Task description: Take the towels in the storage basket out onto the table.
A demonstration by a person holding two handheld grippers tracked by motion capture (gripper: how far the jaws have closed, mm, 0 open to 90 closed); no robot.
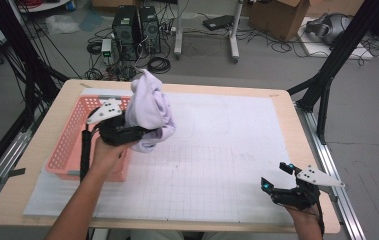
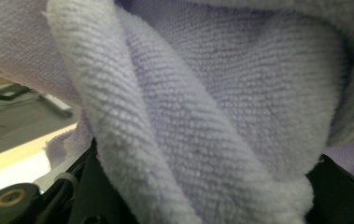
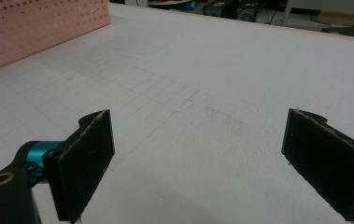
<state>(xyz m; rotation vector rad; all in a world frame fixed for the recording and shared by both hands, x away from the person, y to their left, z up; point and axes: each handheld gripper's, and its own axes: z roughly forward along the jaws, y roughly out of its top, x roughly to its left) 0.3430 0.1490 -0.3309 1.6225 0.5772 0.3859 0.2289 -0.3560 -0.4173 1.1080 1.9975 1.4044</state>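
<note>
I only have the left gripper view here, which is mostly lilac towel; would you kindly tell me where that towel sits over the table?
Observer: The lilac towel hangs bunched from the left gripper, lifted beside the pink basket.
Operator: Thank you; is the other gripper near it?
Observer: No, the right gripper is far off at the table's near right corner.
Operator: Does it hold anything?
Observer: No, its pads stand wide apart over the bare gridded mat.

towel in left tool | above basket | on table left
</note>
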